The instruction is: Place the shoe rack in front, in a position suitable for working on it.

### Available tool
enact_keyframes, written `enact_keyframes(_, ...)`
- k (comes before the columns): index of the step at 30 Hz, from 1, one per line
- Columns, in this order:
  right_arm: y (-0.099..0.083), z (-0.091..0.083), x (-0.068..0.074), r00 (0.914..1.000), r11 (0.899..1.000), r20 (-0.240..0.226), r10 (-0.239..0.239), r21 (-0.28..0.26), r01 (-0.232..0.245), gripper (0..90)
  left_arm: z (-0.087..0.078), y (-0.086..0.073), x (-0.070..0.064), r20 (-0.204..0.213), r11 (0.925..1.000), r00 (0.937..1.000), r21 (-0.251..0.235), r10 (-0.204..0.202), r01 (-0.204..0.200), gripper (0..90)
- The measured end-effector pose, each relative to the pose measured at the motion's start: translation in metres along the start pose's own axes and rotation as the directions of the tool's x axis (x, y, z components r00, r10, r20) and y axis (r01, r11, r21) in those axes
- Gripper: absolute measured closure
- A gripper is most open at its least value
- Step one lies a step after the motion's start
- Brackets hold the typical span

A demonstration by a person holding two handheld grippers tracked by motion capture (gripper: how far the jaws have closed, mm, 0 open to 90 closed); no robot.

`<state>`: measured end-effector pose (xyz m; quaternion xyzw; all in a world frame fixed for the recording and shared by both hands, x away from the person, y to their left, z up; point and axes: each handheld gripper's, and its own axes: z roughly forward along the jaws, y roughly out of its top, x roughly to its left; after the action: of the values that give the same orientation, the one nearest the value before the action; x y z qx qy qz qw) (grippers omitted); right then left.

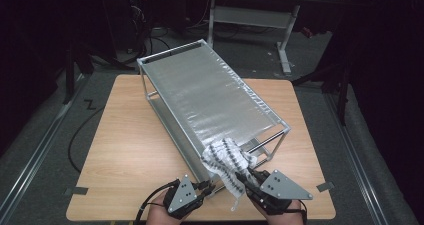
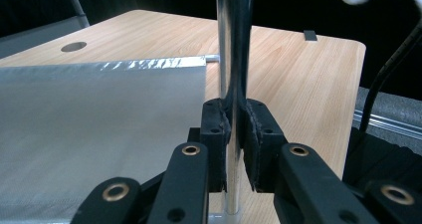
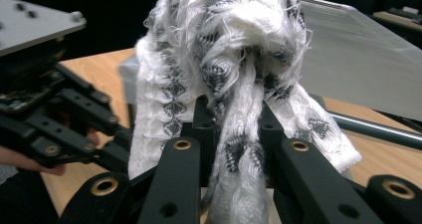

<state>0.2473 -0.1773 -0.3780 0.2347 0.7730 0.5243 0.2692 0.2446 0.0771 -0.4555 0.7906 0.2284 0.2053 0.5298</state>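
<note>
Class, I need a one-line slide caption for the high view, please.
At a wooden table, the left gripper clamps a metal rack's corner post while the right gripper holds a black-and-white cloth.

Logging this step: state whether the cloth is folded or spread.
Neither: the cloth is bunched, gripped by the right gripper.

We are seeing cloth covering right gripper's fingertips, top of cloth cut off by edge. Rack post running off top in left gripper view. Person's hands cut off at bottom in high view. Room behind table too dark to tell.
</note>
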Motion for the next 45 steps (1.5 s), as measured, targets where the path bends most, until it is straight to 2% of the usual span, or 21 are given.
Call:
enact_keyframes(4,0.002,0.002,0.009,0.9997,1.0,-0.013,-0.021,-0.001,0.021,77.4,0.0,0.0,0.0,0.001,1.0,1.0,0.0,0.0,0.0,79.9)
enact_keyframes(9,0.002,0.002,0.006,0.9997,1.0,0.004,-0.022,0.0,0.022,77.5,0.0,0.0,0.0,-0.001,1.0,1.0,0.001,0.0,0.0,80.0)
enact_keyframes(15,-0.003,-0.002,-0.017,0.9974,1.0,0.071,0.015,0.008,-0.015,77.5,0.001,0.0,0.0,0.001,1.0,1.0,0.0,0.0,0.0,80.0)
enact_keyframes(19,-0.007,-0.005,-0.039,0.9898,0.999,0.137,0.04,0.014,-0.043,77.5,0.001,0.001,0.0,0.002,1.0,1.0,0.002,-0.001,0.001,80.0)
enact_keyframes(21,-0.009,-0.007,-0.052,0.983,0.998,0.176,0.053,0.015,-0.056,77.6,0.001,0.001,0.0,-0.001,1.0,1.0,0.002,-0.001,0.001,80.0)
enact_keyframes(22,-0.013,-0.01,-0.067,0.9735,0.996,0.214,0.081,0.016,-0.087,77.5,0.001,0.001,-0.001,-0.002,1.0,1.0,0.003,0.0,0.0,80.0)
enact_keyframes(24,-0.014,-0.011,-0.072,0.9698,0.995,0.227,0.091,0.015,-0.096,77.5,0.0,0.001,-0.001,-0.003,1.0,1.0,0.003,0.0,0.0,79.9)
enact_keyframes(25,-0.018,-0.013,-0.085,0.9581,0.994,0.267,0.103,0.016,-0.111,77.5,0.0,0.0,0.0,-0.005,1.0,1.0,0.003,-0.002,0.002,80.0)
enact_keyframes(26,-0.018,-0.013,-0.085,0.9581,0.994,0.267,0.103,0.016,-0.111,77.5,0.0,0.0,0.0,-0.005,1.0,1.0,0.003,-0.002,0.002,79.9)
enact_keyframes(27,-0.023,-0.014,-0.1,0.9412,0.99,0.313,0.128,0.011,-0.138,77.6,-0.001,0.0,0.0,-0.007,1.0,1.0,0.003,-0.002,0.002,80.0)
enact_keyframes(28,-0.024,-0.015,-0.104,0.9361,0.989,0.325,0.134,0.009,-0.145,77.6,-0.001,0.0,0.0,-0.008,1.0,1.0,0.003,-0.002,0.002,80.0)
enact_keyframes(29,-0.024,-0.015,-0.104,0.9361,0.989,0.325,0.134,0.009,-0.145,77.6,-0.001,0.0,0.0,-0.008,1.0,1.0,0.003,-0.002,0.002,80.0)
enact_keyframes(30,-0.026,-0.016,-0.115,0.9243,0.985,0.347,0.159,0.001,-0.17,77.6,-0.002,0.0,0.0,-0.007,1.0,1.0,0.002,-0.004,0.004,80.0)
enact_keyframes(33,-0.028,-0.018,-0.123,0.9158,0.983,0.362,0.175,-0.007,-0.185,77.6,-0.002,0.0,0.0,-0.008,1.0,1.0,0.003,-0.005,0.005,80.0)
enact_keyframes(34,-0.029,-0.019,-0.128,0.9082,0.98,0.374,0.187,-0.009,-0.198,77.7,-0.002,0.0,0.0,-0.008,1.0,1.0,0.003,-0.004,0.004,80.0)
enact_keyframes(38,-0.03,-0.02,-0.128,0.9101,0.979,0.367,0.193,-0.011,-0.203,77.7,-0.002,0.0,0.0,-0.011,1.0,0.9999,0.005,-0.002,0.002,80.0)
enact_keyframes(39,-0.029,-0.019,-0.124,0.916,0.982,0.358,0.181,-0.008,-0.191,77.8,-0.002,-0.001,0.0,-0.01,1.0,0.9999,0.004,-0.002,0.002,80.0)
enact_keyframes(40,-0.029,-0.019,-0.124,0.916,0.982,0.358,0.181,-0.008,-0.191,77.8,-0.002,-0.001,0.001,-0.007,1.0,1.0,0.003,-0.003,0.003,80.0)
enact_keyframes(42,-0.026,-0.017,-0.115,0.9291,0.985,0.331,0.165,-0.008,-0.172,77.8,-0.003,-0.001,0.0,-0.008,1.0,1.0,0.005,-0.001,0.001,80.0)
enact_keyframes(43,-0.026,-0.017,-0.115,0.9291,0.985,0.331,0.165,-0.008,-0.172,77.8,-0.003,-0.001,0.0,-0.008,1.0,1.0,0.005,-0.001,0.001,80.0)
enact_keyframes(45,-0.023,-0.016,-0.106,0.9389,0.988,0.31,0.149,-0.005,-0.156,77.8,-0.002,-0.001,0.001,-0.006,1.0,1.0,0.004,0.0,0.0,80.0)
